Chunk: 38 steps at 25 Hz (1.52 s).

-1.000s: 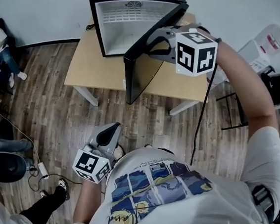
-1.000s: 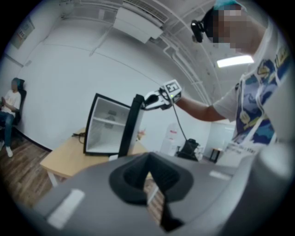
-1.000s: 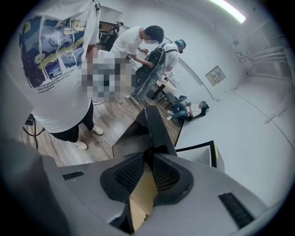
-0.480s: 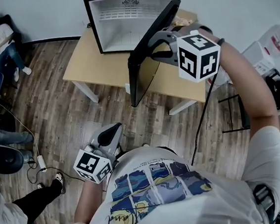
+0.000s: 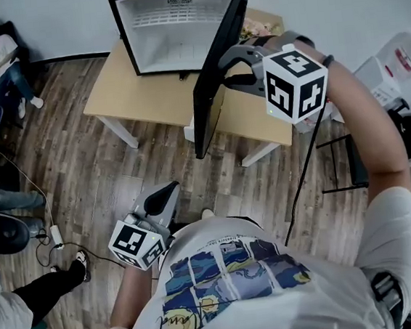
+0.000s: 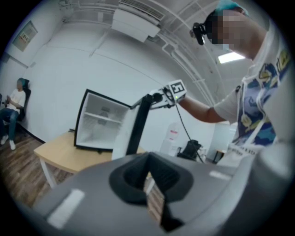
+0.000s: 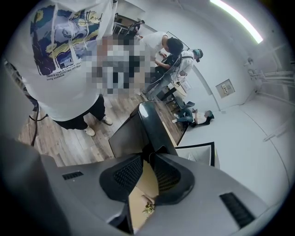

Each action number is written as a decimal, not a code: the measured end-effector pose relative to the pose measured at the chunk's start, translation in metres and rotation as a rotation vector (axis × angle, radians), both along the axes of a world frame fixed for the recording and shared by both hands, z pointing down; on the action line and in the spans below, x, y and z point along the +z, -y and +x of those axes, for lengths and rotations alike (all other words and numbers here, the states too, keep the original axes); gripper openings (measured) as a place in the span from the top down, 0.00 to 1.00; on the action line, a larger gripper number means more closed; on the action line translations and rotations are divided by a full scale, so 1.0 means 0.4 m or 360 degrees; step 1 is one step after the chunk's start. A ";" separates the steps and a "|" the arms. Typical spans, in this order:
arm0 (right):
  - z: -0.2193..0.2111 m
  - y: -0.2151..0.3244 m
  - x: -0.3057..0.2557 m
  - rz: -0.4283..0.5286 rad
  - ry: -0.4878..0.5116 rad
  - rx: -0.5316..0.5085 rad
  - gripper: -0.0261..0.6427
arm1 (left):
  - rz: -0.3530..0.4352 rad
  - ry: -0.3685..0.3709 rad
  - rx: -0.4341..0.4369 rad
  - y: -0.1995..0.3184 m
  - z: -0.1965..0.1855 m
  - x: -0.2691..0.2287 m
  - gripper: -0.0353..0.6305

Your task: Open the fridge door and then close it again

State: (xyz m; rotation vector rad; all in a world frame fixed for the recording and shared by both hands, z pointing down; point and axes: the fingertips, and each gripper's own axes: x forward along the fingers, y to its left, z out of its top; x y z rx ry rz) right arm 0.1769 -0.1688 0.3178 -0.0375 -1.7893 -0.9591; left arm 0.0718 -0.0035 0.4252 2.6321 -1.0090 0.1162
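Standing on wooden surface (image 5: 129,95), toward its back: black fridge (image 5: 177,31), white interior showing. Door (image 5: 208,116) is hanging wide open, seen almost edge-on, its lower end projecting past surface's front edge over floor (image 5: 119,176). Right tongs (image 5: 224,62) are pinching door's upper edge, jaws drawn in on it. Left tongs (image 5: 168,192) are hanging low over floor, well apart from fridge, jaws pressed together, gripping nothing. Seated person (image 5: 0,54) is resting by wall, far left.
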 end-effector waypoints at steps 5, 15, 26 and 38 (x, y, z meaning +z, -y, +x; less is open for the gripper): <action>0.050 -0.019 -0.001 0.0041 -0.0031 -0.0038 0.88 | -0.0003 0.0007 0.0014 -0.021 0.041 0.001 0.93; 0.141 -0.041 -0.001 0.0099 -0.0069 -0.0110 0.88 | -0.0004 0.0034 -0.0009 -0.058 0.067 0.000 0.94; 0.213 -0.050 -0.001 0.0098 -0.0078 -0.0099 0.88 | 0.0001 0.0055 -0.0019 -0.066 0.072 -0.004 0.93; 0.267 -0.051 -0.005 0.0113 -0.0088 -0.0074 0.87 | 0.0010 0.0069 0.0034 -0.047 0.105 -0.010 0.94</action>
